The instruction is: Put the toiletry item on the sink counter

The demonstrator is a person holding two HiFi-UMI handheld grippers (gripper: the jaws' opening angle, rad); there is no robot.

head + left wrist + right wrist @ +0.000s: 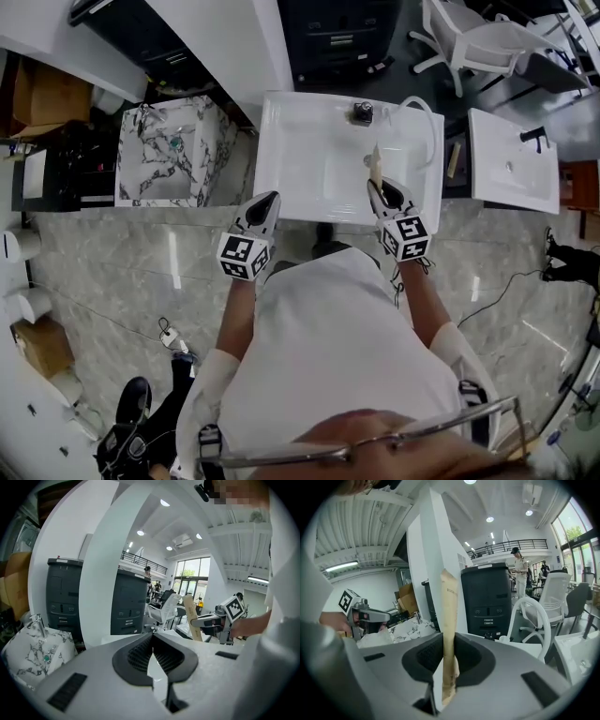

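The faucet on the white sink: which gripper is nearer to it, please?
Right. The right gripper, shut on a tan packet, is nearly in front of the faucet; the left gripper is off to its left.

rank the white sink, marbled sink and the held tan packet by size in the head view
1. White sink, largest.
2. Marbled sink, clearly smaller.
3. Tan packet, smallest by far.

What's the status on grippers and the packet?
Left gripper shut, empty. Right gripper shut on packet, upright over the sink's right side, not set down. Hose loops on rim beyond it.
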